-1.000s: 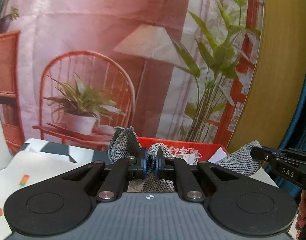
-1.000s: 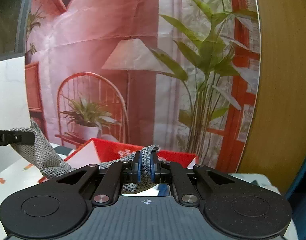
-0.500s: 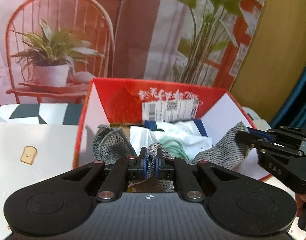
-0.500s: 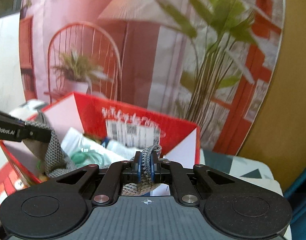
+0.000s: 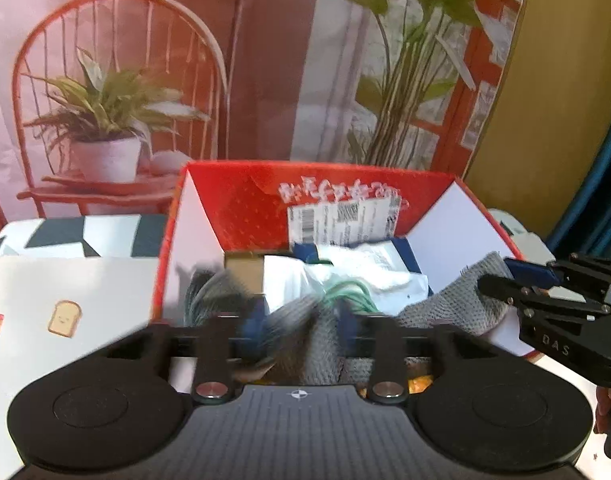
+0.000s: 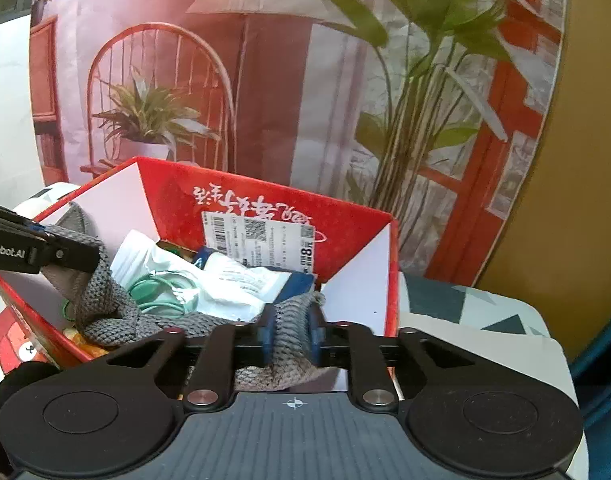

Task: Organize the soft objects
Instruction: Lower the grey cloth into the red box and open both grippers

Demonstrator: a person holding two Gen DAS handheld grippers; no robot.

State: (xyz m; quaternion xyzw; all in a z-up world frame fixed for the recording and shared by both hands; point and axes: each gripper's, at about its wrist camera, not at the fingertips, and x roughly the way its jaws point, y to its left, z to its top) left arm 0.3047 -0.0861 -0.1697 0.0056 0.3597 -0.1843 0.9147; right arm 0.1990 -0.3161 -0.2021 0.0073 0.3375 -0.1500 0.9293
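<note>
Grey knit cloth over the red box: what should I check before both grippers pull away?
1. Cloth inside box: ok, draped over the packets.
2. Left gripper letting go: ok, jaws opening, cloth between them.
3. Right gripper letting go: not ok, jaws opening, but the pads seem to pinch the cloth.
4. Cloth snagged on fingers: cannot tell.
5. Box upright on table: ok.
</note>
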